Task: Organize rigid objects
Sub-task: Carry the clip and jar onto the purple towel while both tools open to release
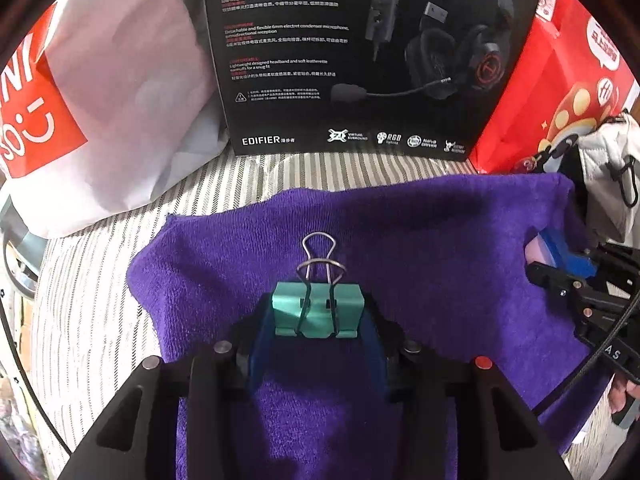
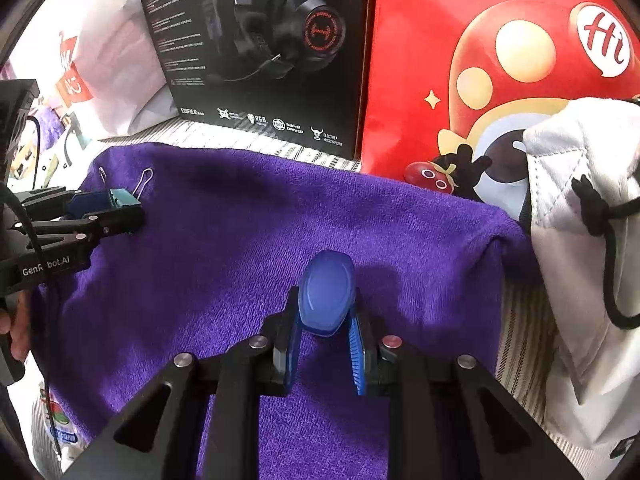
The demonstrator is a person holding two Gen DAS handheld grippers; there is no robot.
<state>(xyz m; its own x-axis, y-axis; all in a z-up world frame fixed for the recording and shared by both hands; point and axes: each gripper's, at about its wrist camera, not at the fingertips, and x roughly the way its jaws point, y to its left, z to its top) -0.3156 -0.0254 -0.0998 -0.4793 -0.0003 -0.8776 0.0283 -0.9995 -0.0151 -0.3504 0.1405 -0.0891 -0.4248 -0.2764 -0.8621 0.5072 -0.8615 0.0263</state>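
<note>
A green binder clip (image 1: pixel 318 312) is gripped by the left tongs (image 1: pixel 316 332) over the purple towel (image 1: pixel 440 240), mid-left. A blue oval object (image 2: pixel 327 294) is clamped by the right tongs (image 2: pixel 326 340) near the towel's right edge.

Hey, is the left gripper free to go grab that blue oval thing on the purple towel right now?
Probably not. The left gripper is shut on a green binder clip, and the blue oval piece is already clamped in the right gripper.
</note>
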